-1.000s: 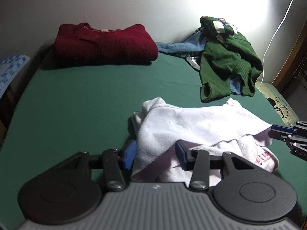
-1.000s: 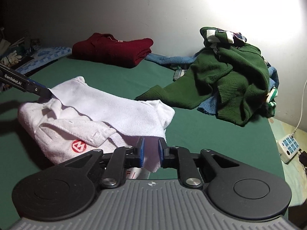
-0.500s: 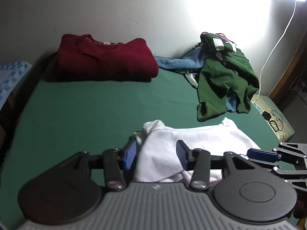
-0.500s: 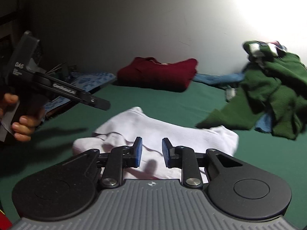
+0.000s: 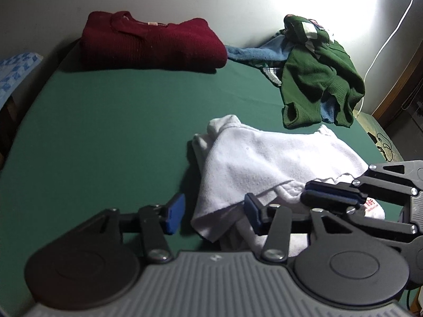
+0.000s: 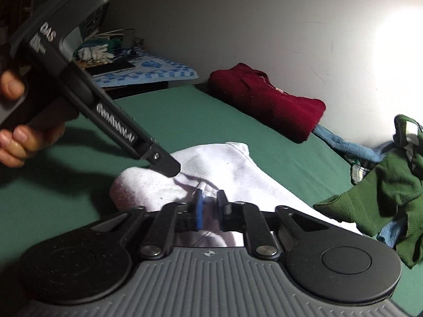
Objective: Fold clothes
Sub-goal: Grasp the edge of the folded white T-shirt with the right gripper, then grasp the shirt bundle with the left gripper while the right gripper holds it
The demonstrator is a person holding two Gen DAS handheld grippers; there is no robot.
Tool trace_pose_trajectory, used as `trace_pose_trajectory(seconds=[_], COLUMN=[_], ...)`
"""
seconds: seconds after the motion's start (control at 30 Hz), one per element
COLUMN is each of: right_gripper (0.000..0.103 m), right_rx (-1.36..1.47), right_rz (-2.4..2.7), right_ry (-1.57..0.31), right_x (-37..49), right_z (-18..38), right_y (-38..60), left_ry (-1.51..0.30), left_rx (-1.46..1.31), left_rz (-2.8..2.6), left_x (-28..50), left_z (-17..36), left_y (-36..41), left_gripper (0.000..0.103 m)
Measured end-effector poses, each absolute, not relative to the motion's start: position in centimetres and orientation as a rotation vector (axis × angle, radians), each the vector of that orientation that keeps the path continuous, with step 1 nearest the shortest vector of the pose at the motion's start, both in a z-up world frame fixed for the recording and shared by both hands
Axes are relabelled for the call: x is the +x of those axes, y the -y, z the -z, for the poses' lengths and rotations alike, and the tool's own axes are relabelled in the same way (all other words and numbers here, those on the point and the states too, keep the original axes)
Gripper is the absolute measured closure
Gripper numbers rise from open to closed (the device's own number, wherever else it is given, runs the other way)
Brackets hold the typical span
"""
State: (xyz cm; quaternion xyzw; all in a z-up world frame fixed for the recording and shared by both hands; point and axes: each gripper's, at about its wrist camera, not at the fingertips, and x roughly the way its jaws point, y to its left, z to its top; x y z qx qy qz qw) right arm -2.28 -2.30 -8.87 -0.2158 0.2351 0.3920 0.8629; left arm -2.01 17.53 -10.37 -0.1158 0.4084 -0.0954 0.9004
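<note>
white shirt (image 5: 277,158) lies crumpled on the green table cover (image 5: 105,132), near edge, partly folded, red print at one corner. left gripper (image 5: 214,211) low over the shirt's near hem; fingers apart and closing, cloth lying between the blue pads (image 5: 174,211) but not pressed. right gripper (image 6: 210,211) sits on the shirt's other side, fingers brought together, pinched on a fold of the white fabric. in the right wrist view a hand (image 6: 18,132) grips the left tool's black handle. folded maroon sweater (image 5: 150,45) at the far side by the wall. green sweater (image 5: 317,79) heaped over blue clothing (image 5: 253,52) to the far right, well apart from the shirt.
</note>
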Motion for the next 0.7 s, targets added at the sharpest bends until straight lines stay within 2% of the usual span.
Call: trace_pose_trajectory(seconds=[0.07,0.3,0.33,0.4,0.5,0.53,0.63,0.7], right_gripper=[0.100,0.101,0.101,0.101,0.101,0.101,0.101,0.101], right_rx=[-0.418,-0.319,-0.305,-0.276,-0.271,-0.256,-0.214,-0.213], right_rz=[-0.811,-0.746,-0.742,-0.733,-0.721,-0.721,-0.731,-0.741], right_ry=[-0.486,-0.477,-0.488,-0.510,-0.526,-0.526,-0.514,-0.488], right_x=[-2.3,-2.4,-2.3,-2.2,-2.1,-2.1,-2.1,-2.3], right_z=[8.6,8.2,8.2,8.4,8.9,8.9,8.5,8.3], right_y=[2.8,4.5,4.7,5.0,5.0,5.0,5.0,5.0], left_ry=[-0.852,-0.788,-0.782,-0.777,-0.780,-0.781,-0.820,-0.843], left_rx=[-0.241,-0.252,-0.241,-0.208,-0.119,-0.088,-0.099,-0.151], left_rz=[0.203,0.205,0.208,0.222,0.257,0.261,0.247,0.248], left_x=[-1.7,-2.4,-2.5,-2.7,-3.2,-3.3,-2.6,-1.9], left_z=[10.6,8.4,8.1,7.5,7.5,7.7,8.9,9.7], left_y=[-17.4,-18.1,-18.0,-17.7,-16.3,-15.8,-15.5,-15.9], left_gripper=[0.071,0.070,0.068,0.056,0.043,0.043,0.049,0.076])
